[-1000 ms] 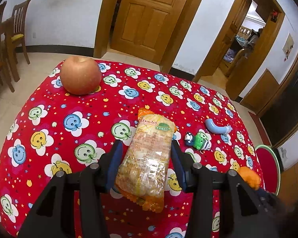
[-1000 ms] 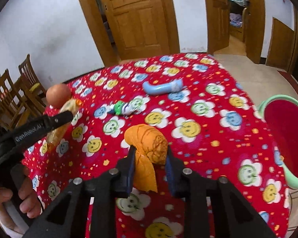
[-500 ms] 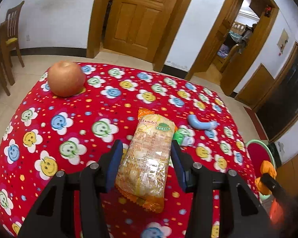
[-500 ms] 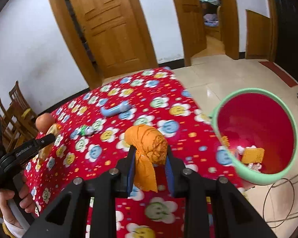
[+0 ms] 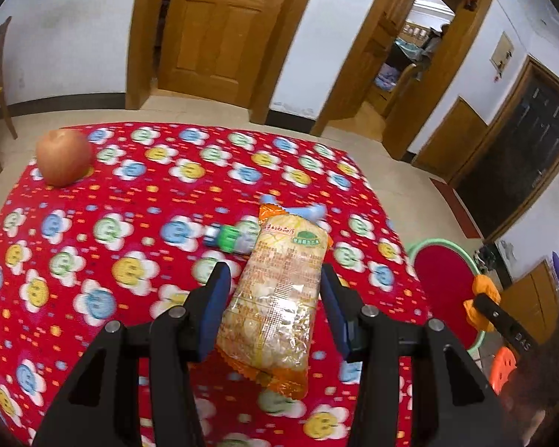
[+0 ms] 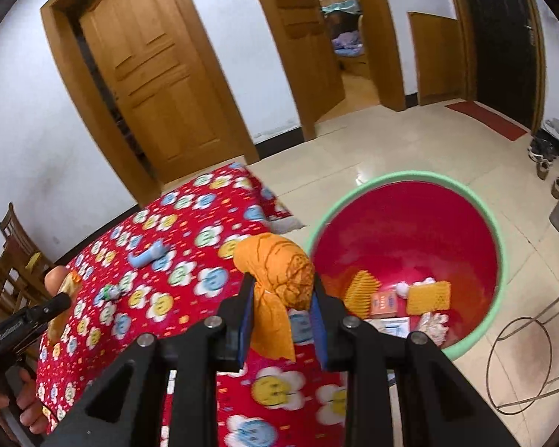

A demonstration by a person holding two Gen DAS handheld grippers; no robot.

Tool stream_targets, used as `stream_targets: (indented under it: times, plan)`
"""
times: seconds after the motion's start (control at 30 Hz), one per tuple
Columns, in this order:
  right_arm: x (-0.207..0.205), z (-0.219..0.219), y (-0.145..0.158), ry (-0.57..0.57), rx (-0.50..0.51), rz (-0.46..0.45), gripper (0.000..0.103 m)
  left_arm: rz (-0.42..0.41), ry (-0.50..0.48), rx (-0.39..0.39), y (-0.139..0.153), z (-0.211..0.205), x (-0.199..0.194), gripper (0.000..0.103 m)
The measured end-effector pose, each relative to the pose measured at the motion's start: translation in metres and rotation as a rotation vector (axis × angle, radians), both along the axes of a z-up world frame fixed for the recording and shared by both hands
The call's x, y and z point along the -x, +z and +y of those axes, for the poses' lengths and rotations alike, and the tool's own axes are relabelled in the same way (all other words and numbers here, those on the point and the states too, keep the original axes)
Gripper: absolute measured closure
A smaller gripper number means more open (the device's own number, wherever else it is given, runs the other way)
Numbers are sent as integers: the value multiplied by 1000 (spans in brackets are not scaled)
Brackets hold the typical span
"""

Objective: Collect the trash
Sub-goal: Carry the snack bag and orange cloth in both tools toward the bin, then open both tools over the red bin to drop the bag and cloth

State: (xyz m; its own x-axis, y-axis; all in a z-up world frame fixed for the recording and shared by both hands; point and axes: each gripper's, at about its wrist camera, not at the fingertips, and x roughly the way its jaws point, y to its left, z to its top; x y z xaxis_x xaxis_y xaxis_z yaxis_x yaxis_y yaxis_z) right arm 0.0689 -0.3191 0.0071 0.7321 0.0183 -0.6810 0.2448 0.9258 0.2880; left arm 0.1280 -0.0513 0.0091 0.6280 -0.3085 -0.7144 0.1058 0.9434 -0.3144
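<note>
My left gripper (image 5: pixel 272 305) is shut on a clear snack packet with orange ends (image 5: pixel 279 298), held above the red flowered tablecloth (image 5: pixel 130 223). My right gripper (image 6: pixel 282 309) is shut on a crumpled orange wrapper (image 6: pixel 279 279) at the table's right edge, next to a red bin with a green rim (image 6: pixel 410 231) on the floor. The bin holds several scraps, among them orange mesh pieces (image 6: pixel 428 296). In the left wrist view the bin (image 5: pixel 443 279) sits at the right, with the orange wrapper (image 5: pixel 482 294) over it.
An apple (image 5: pixel 63 156) lies at the table's far left corner. A blue curved toy (image 6: pixel 145 257) and a small green toy (image 5: pixel 231 240) lie mid-table. Wooden chairs (image 6: pixel 15 253) stand to the left. Wire loops (image 6: pixel 533 361) lie on the tiled floor right of the bin.
Both grippers have swung to the right with their loads. The right one went from over the table's middle to its right edge, and the bin now fills the right of its view.
</note>
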Motion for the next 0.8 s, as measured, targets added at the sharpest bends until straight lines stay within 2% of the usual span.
stream_targets:
  times: [0.37, 0.5, 0.73, 0.8]
  plan:
    - [11, -65, -20, -107, -44, 24, 72, 18, -150, -14, -1, -83, -3, 54]
    - [13, -83, -24, -125, -49, 27, 64, 44, -210, -4, -5, -115, -5, 54]
    - [18, -106, -35, -122, -95, 25, 57, 48, -276, -27, -7, -158, -8, 54]
    - [20, -109, -36, -122, -95, 19, 51, 53, -290, -34, -10, -169, -9, 54]
